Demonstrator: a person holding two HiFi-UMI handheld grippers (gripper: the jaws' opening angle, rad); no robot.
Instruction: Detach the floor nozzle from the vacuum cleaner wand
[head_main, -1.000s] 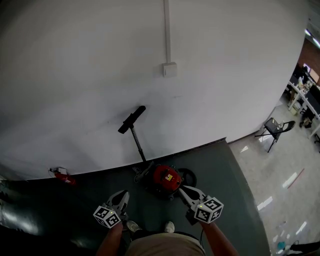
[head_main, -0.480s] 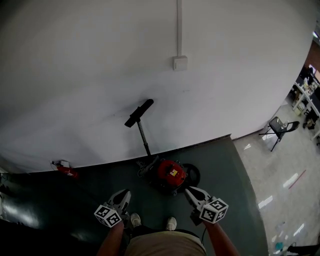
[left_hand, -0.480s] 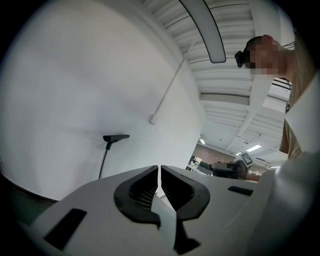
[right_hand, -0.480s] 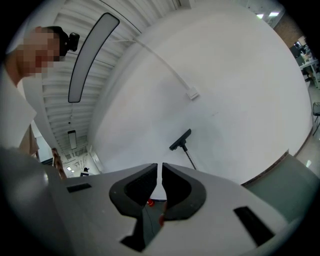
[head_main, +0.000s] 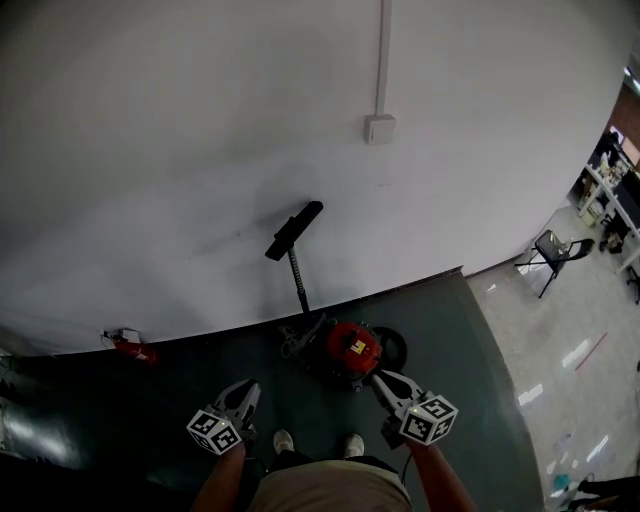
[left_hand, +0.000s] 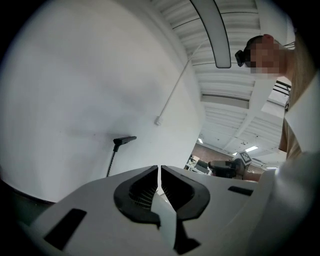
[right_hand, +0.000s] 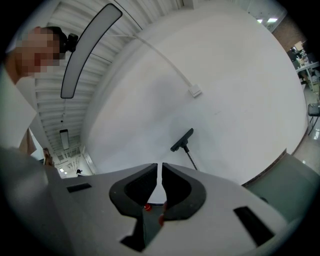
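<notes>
Left gripper and right gripper both empty with jaws together, well short of the floor nozzle topping the wand against the wall; I'd open up, clamp the wand, pull the nozzle off in line.

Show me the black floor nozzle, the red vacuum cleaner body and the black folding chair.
black floor nozzle (head_main: 294, 230): head view, middle of its bar.
red vacuum cleaner body (head_main: 350, 346): head view, its red top.
black folding chair (head_main: 546, 246): head view, its seat.
</notes>
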